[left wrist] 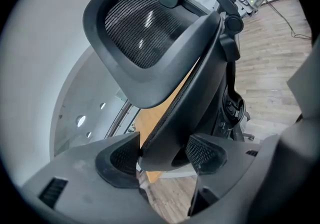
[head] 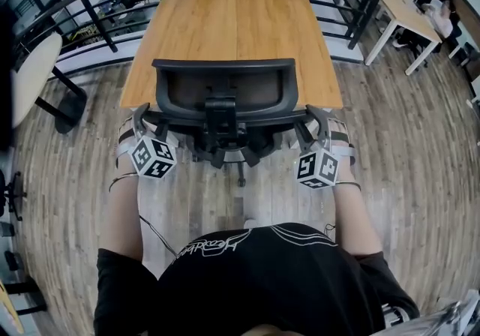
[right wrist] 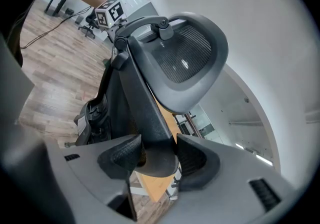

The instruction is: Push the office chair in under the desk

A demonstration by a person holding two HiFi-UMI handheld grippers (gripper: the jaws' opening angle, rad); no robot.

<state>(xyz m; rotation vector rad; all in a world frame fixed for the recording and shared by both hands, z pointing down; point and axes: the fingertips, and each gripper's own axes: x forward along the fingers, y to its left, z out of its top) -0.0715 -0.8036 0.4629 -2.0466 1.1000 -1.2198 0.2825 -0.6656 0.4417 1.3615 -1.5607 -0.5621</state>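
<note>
The black mesh office chair [head: 223, 94] stands with its back towards me, its seat part-way under the wooden desk [head: 232, 27]. My left gripper [head: 144, 118] holds the left edge of the chair back and my right gripper [head: 319, 118] holds the right edge. In the left gripper view the jaws of the left gripper [left wrist: 162, 157] close on the back's rim, with the headrest [left wrist: 140, 33] above. In the right gripper view the right gripper [right wrist: 157, 155] pinches the rim of the chair back [right wrist: 145, 103] between both pads.
A curved railing [head: 97, 4] runs behind the desk. A round white table [head: 34, 72] stands at left, and a white table [head: 409, 16] with a seated person [head: 448, 16] at far right. The chair's castor base [head: 240, 175] sits on wood flooring near my legs.
</note>
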